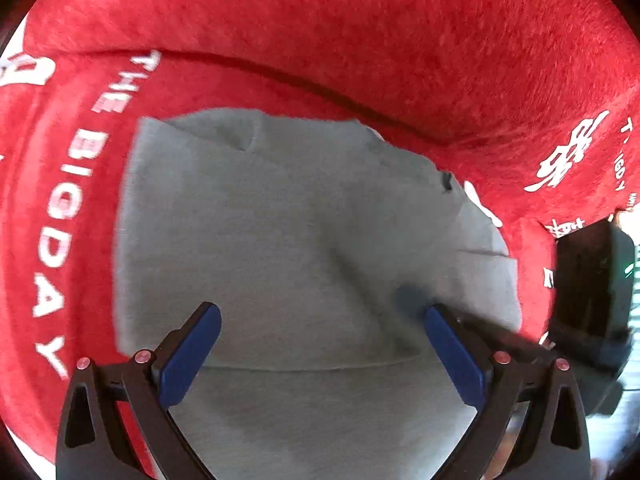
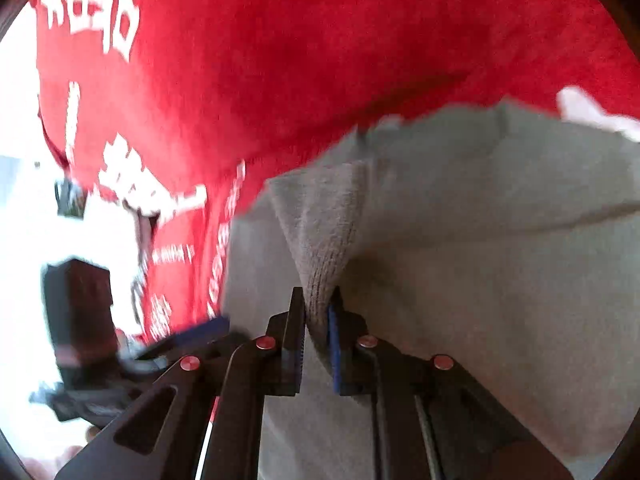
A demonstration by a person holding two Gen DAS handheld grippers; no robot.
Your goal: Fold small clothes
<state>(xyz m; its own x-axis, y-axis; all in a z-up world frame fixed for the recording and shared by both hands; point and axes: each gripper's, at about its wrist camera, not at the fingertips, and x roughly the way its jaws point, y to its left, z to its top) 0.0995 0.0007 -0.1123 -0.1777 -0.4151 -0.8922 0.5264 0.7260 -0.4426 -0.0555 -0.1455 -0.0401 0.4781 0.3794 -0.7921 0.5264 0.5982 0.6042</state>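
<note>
A small grey garment [image 1: 304,240] lies on a red fleece blanket [image 1: 360,40] with white lettering. My left gripper [image 1: 320,320] is open just above the garment, its blue pads [image 1: 192,356] spread wide over the near hem. My right gripper [image 2: 318,304] is shut on a ribbed grey edge of the garment [image 2: 324,232] and lifts it into a peaked fold. The rest of the grey garment [image 2: 500,260] spreads to the right in the right wrist view. The right gripper's body [image 1: 592,292] shows at the right edge of the left wrist view.
The red blanket [image 2: 280,60] covers the whole surface and rises at the back. The left gripper [image 2: 120,340] shows blurred at the lower left of the right wrist view. A bright white area [image 2: 24,240] lies beyond the blanket's left edge.
</note>
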